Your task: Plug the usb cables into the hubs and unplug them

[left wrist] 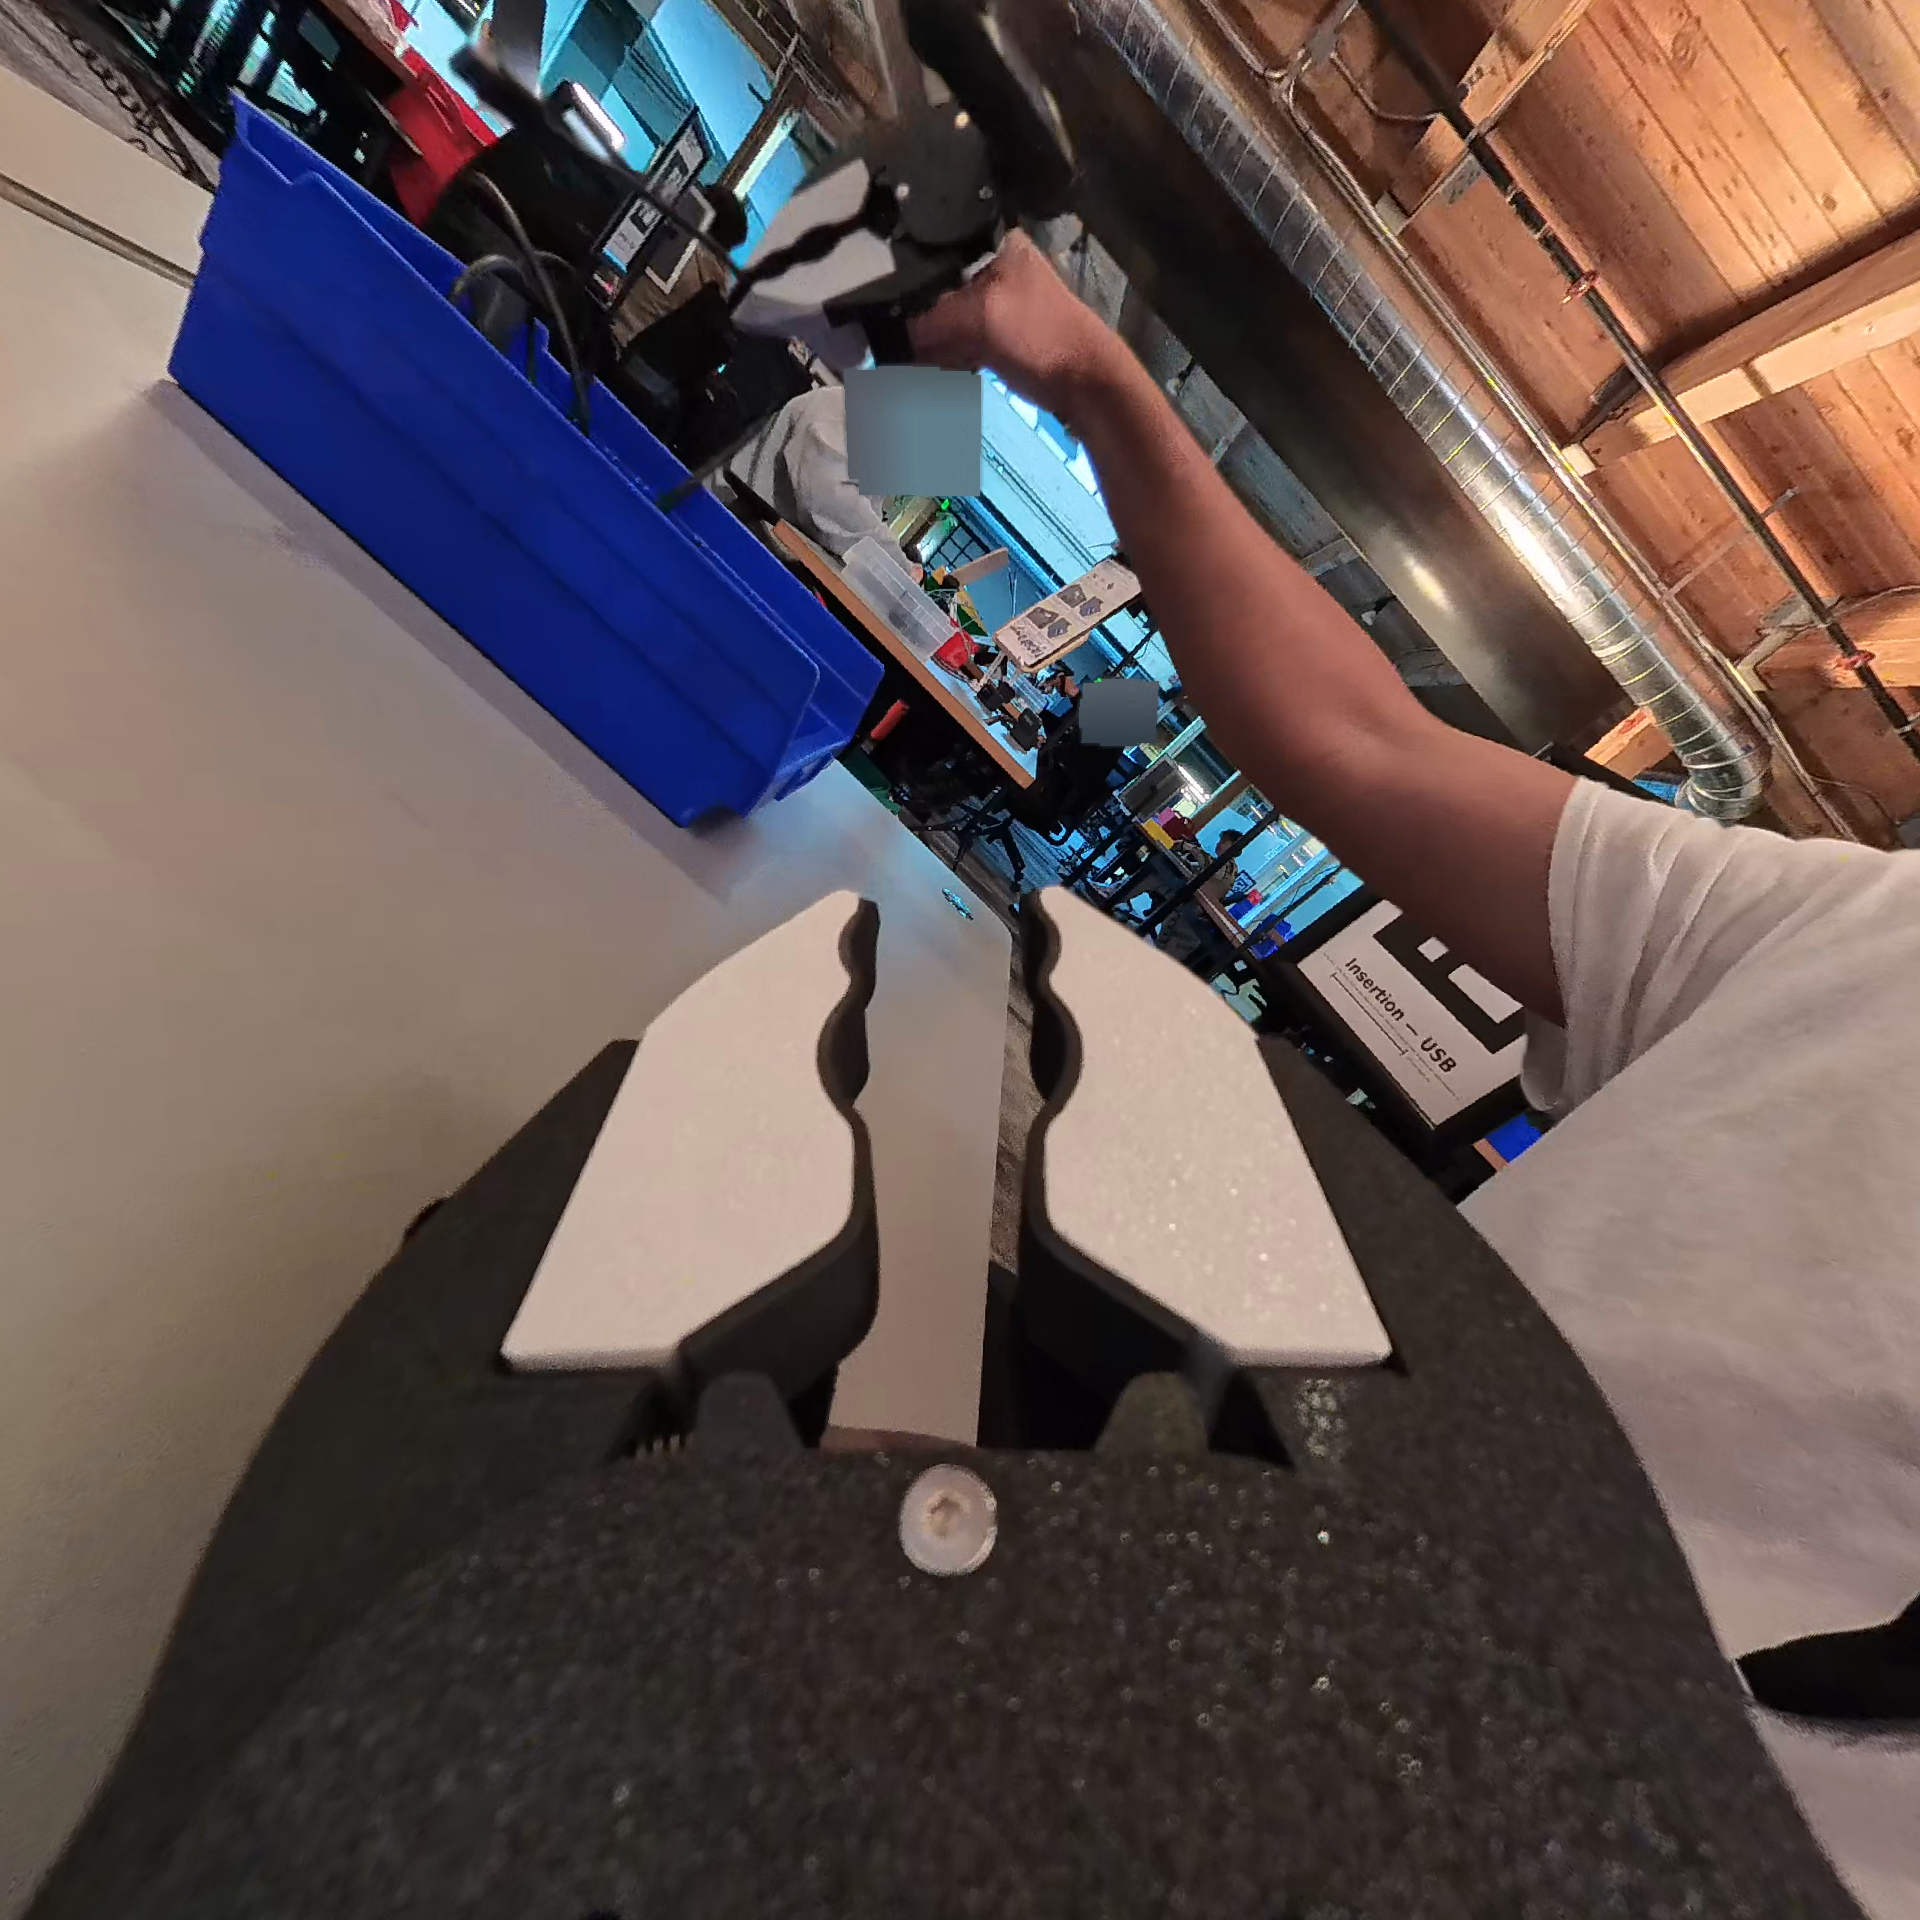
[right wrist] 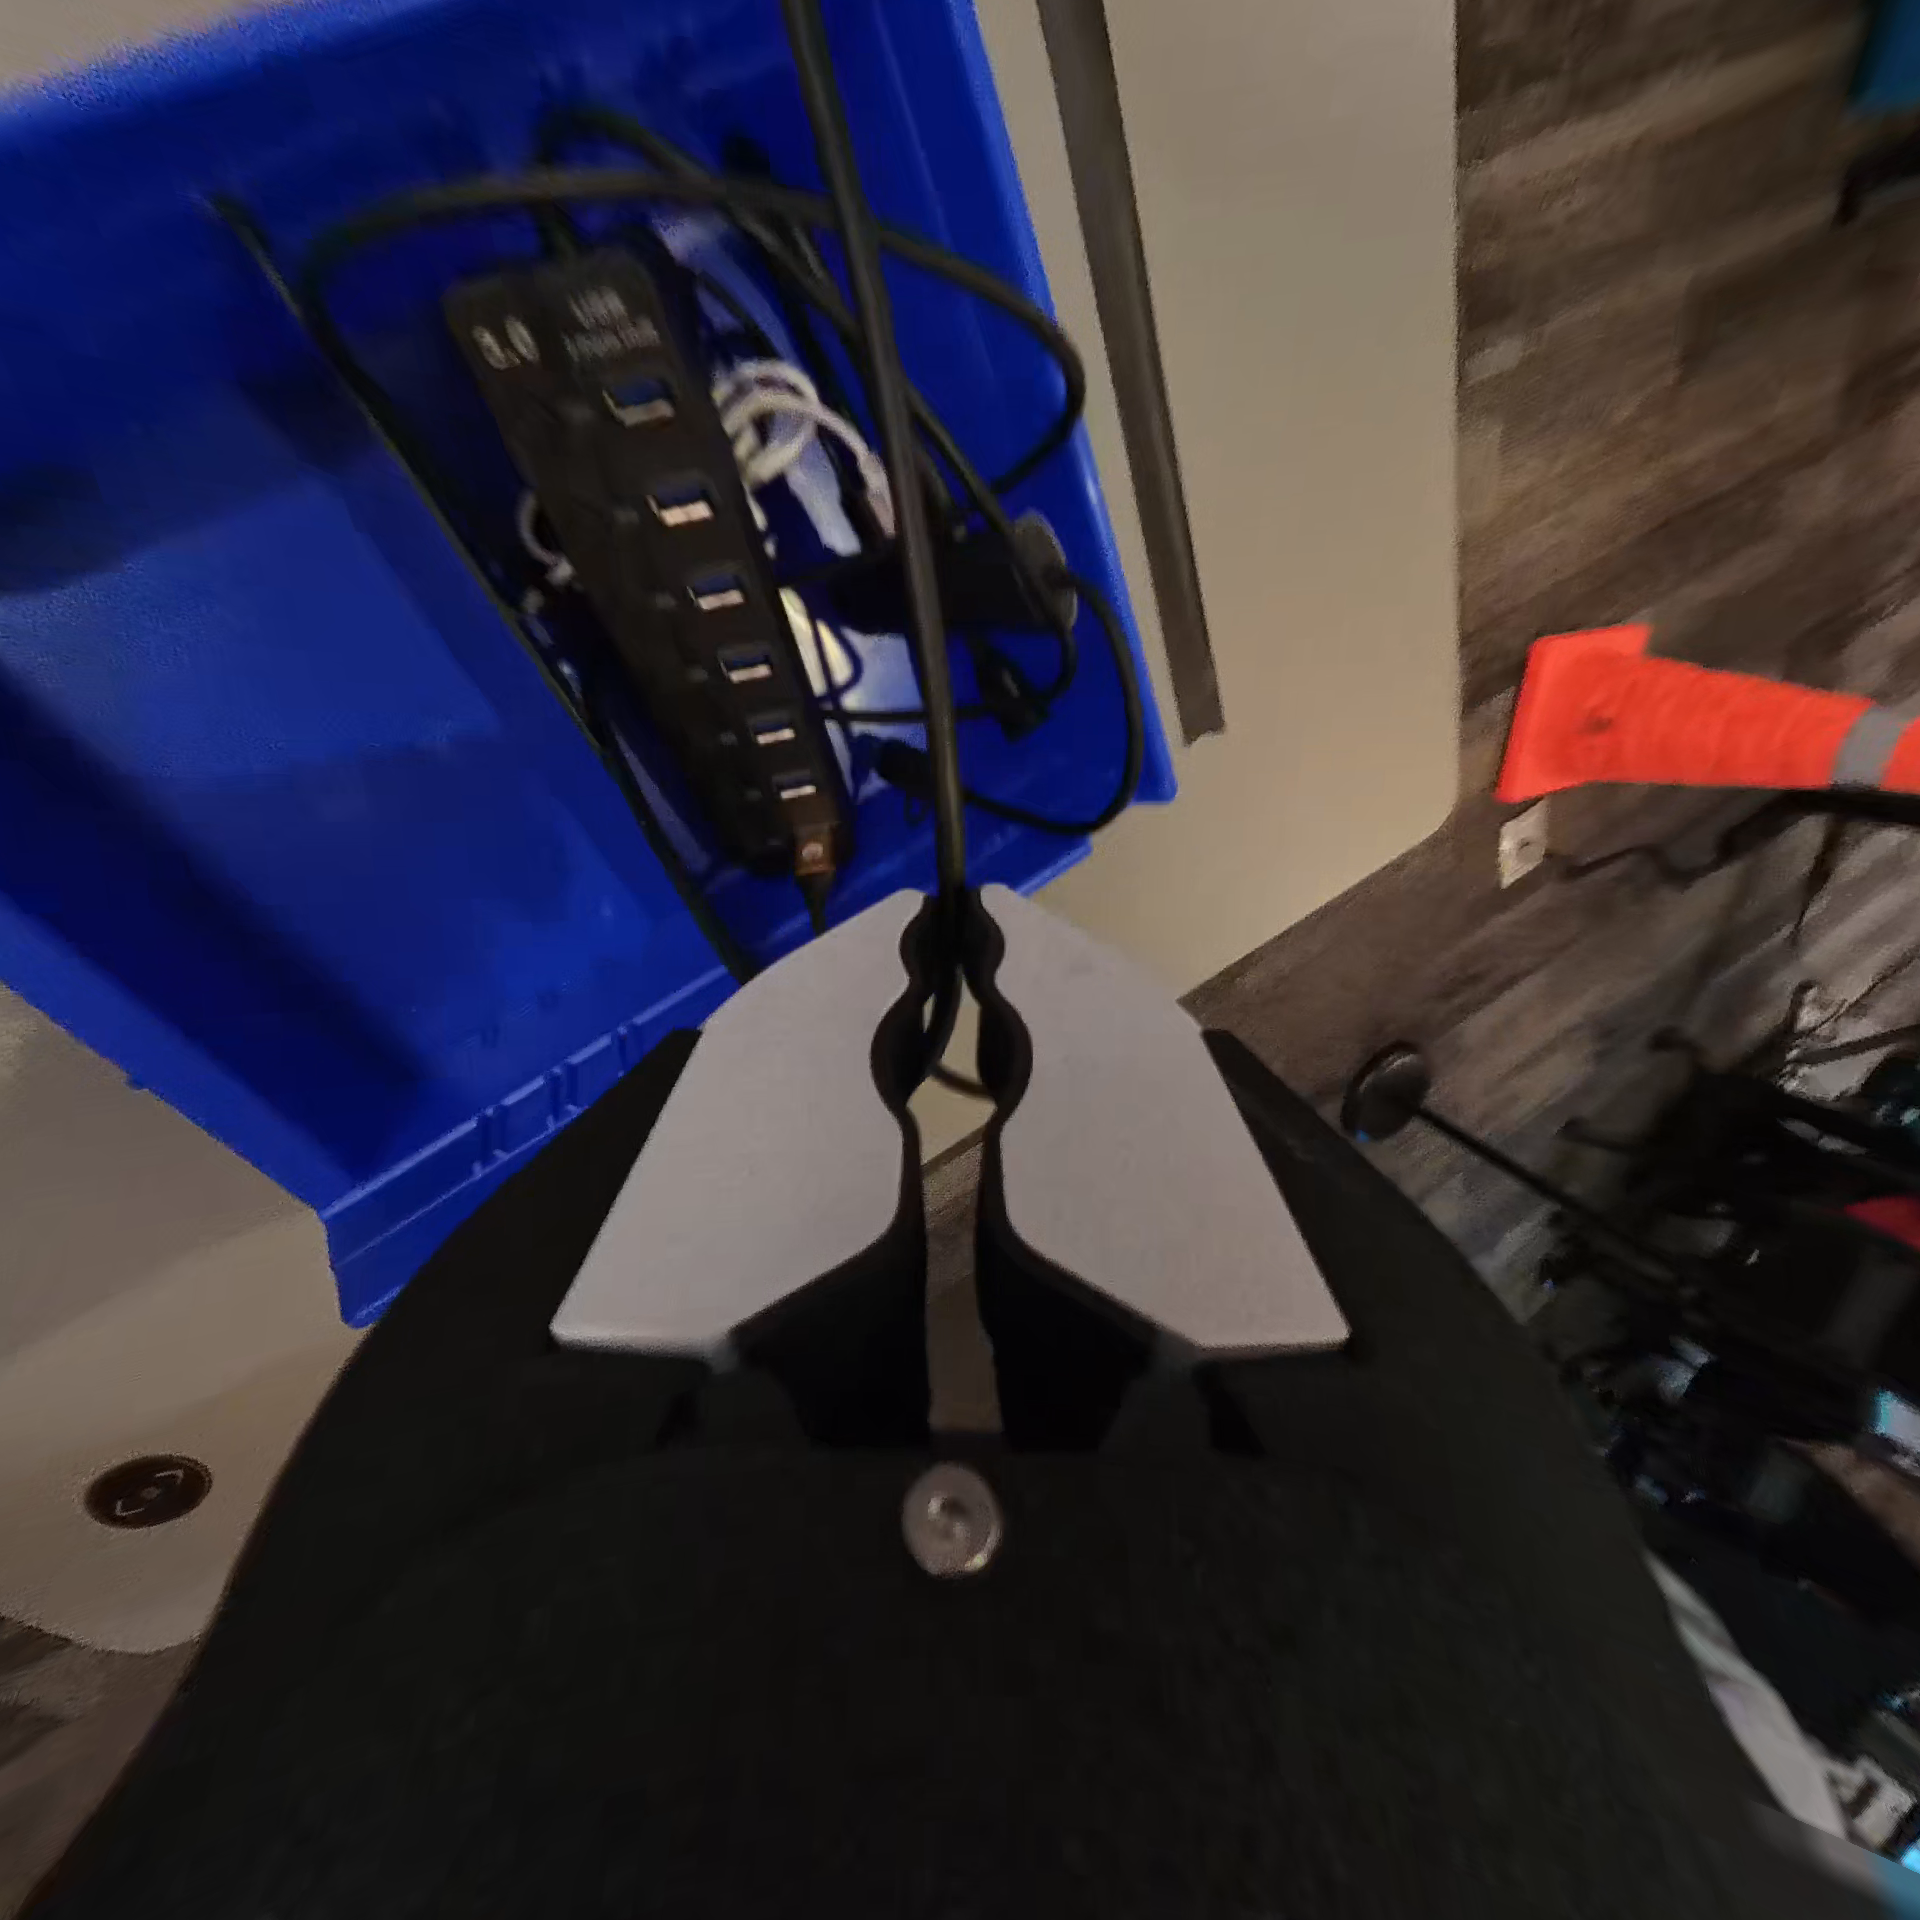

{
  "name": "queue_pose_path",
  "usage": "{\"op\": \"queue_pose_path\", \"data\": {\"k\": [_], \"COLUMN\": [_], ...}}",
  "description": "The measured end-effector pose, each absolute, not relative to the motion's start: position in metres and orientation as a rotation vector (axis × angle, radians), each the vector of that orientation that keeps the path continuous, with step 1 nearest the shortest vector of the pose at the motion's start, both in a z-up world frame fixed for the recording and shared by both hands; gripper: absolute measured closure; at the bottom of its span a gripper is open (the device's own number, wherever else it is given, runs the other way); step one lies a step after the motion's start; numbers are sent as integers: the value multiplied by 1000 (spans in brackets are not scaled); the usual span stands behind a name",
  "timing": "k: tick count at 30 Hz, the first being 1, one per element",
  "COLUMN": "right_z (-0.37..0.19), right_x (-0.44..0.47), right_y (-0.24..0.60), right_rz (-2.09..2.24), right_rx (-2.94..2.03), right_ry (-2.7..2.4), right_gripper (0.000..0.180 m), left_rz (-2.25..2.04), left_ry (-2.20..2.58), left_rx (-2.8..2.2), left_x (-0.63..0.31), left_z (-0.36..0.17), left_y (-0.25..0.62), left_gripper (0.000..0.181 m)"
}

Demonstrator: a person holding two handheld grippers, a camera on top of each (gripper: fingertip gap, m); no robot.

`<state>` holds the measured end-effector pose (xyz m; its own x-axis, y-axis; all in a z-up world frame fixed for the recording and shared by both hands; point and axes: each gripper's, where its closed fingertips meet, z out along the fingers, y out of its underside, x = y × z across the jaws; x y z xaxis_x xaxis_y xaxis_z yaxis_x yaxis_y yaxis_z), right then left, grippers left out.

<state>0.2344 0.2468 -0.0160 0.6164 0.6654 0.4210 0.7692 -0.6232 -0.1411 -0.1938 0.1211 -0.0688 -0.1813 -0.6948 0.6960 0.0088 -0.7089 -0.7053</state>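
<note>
USB cable (right wrist: 914, 540), thin and black, runs straight out ahead of my right tool (right wrist: 951, 935), whose fingers are clenched on it at the tips; a short loop of the same cable sits farther back in the scalloped gap between them. Beyond the tips, the cable rises over the blue bin (right wrist: 260, 675), which lies ahead and to the left of the tool on the pale desk (right wrist: 1299, 416). Inside the bin, just left of the cable line, a long black hub (right wrist: 665, 561) lies among tangled black and white leads, showing a row of blue ports; one plug seems seated at the end nearest the tool, though blur makes that uncertain.

My left tool (left wrist: 948, 914) is released, its fingers apart with nothing between them, hovering low over the desk. From there the bin (left wrist: 499, 499) is ahead and left, and the right tool (left wrist: 935, 218) is held high above it by the person's hand (left wrist: 1013, 312).

I judge this as the cable-fetching step: I hold the cord, not the plug, and I cannot see where its plug end is. Next I would need to find the connector, regrip close behind it, square it to a free port, and likely steady the hub with the left tool so it does not slide.
</note>
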Motion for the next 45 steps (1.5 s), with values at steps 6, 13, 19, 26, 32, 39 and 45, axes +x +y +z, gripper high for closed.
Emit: {"op": "queue_pose_path", "data": {"k": [6, 13, 19, 26, 32, 39, 45], "right_z": [-64, -135, -124, -20, 40, -5, -104], "right_x": [257, 264, 264, 222, 206, 134, 82], "right_y": [269, 307, 304, 272, 211, 115, 49], "right_rz": [-755, -874, -726, -428, -471, -157, 0], "right_rx": [-2657, -2831, -2734, -2420, -2120, -1895, -1885], "right_ry": [-1178, -1173, -1033, -755, -379, -61, 131], "right_gripper": [175, 175, 154, 137, 148, 133, 138], "left_rz": [-1942, -1927, -1809, -1081, -771, -459, -633], "left_ry": [827, 822, 741, 745, 547, 496, 444], "left_rx": [-1622, -1621, -1648, -1584, -1603, -1696, -1922], "left_x": [-183, -188, -204, -248, -313, -403, -424], "left_z": [-72, -71, -77, -69, -59, -67, -101], "left_y": [117, 121, 143, 198, 227, 227, 228], "left_gripper": [155, 155, 155, 154, 143, 148, 157]}}
